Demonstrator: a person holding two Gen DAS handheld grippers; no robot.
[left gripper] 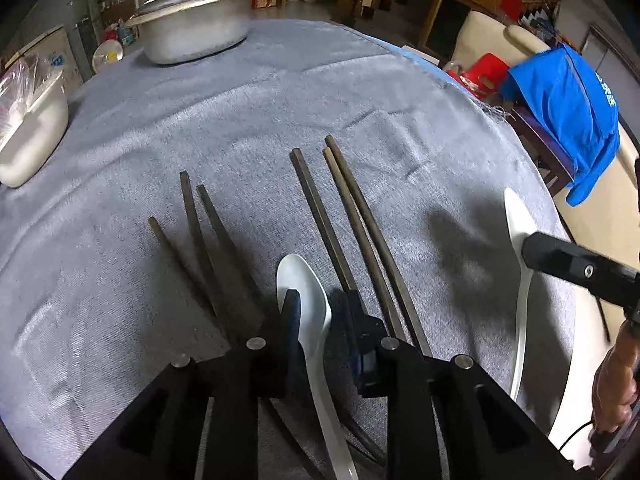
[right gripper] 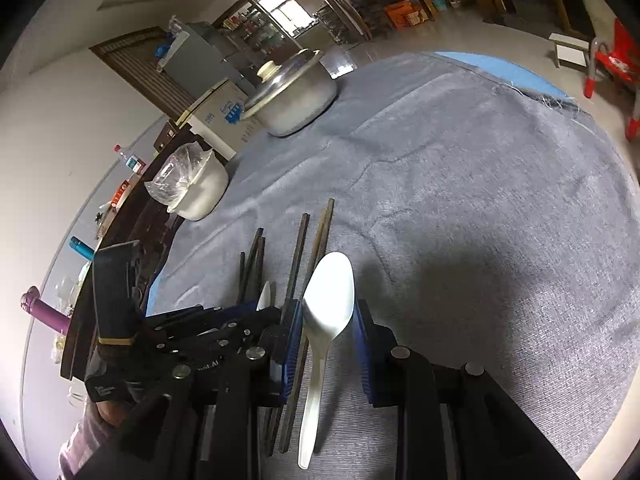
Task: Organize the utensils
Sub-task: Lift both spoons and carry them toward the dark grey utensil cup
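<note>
Several dark chopsticks (left gripper: 344, 208) lie in two loose groups on the grey tablecloth (left gripper: 280, 100). My left gripper (left gripper: 318, 300) points down at the cloth with a white spoon (left gripper: 304, 280) lying between its jaws; the fingers stand slightly apart beside the spoon's neck and do not seem to press on it. At the table's right edge my right gripper (left gripper: 532, 248) is shut on a second white spoon (left gripper: 518, 216). In the right wrist view that spoon (right gripper: 330, 292) sits bowl forward between the blue pads (right gripper: 362, 336) of the right gripper (right gripper: 328, 312), above the chopsticks (right gripper: 300, 248). The left gripper (right gripper: 256, 316) shows at its left.
A lidded metal pot (left gripper: 196, 20) stands at the far side of the table. A white bowl with a plastic bag (left gripper: 28, 132) sits at the left edge. A blue cloth (left gripper: 568, 112) hangs over a chair beyond the right edge. A hand (left gripper: 616, 380) holds the right gripper.
</note>
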